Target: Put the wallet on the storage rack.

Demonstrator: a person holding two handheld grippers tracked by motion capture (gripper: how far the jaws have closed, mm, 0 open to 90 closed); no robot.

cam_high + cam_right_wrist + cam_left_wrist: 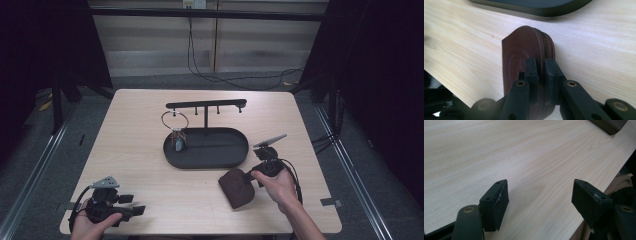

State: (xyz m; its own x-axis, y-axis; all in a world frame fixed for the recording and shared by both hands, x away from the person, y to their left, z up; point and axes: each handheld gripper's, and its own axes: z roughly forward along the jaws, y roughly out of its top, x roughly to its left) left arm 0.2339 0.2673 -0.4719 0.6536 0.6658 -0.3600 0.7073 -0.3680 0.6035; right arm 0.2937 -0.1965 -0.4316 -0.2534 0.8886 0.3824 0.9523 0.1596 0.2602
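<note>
Two hand-held grippers are at work at my pale wooden worktop (150, 165). From the high view, my left hand-held gripper (134, 205) rests low at the near left corner, well apart from everything else, kept out of the way. My right hand-held gripper (248, 176) sits at the near right, clamped on the edge of a dark brown leather zip pouch (236, 187). Beyond it stands a black oval metal tray (235, 152) with a black T-shaped hanging bar (206, 104) rising from it; a thin wire ring with small trinkets (176, 127) hangs from the bar's left peg, dangling into the tray. The trinkets are too small for me to make out, perhaps keys or charms.

In the left gripper view, my left jaws stand wide apart over bare wood with nothing between them. A dark corner of the pouch (610, 126) peeks in at the top right, far off.

In the right gripper view, my right jaws are pressed together on the pouch (524, 47), pinching its rim right beside the zip (545, 40), so the pouch stands on edge, with its stamped face turned to the left. The tray's rim (539, 11) lies just past it. I judge that gripping the seam gives firm purchase for lifting the pouch, probably toward the tray.
</note>
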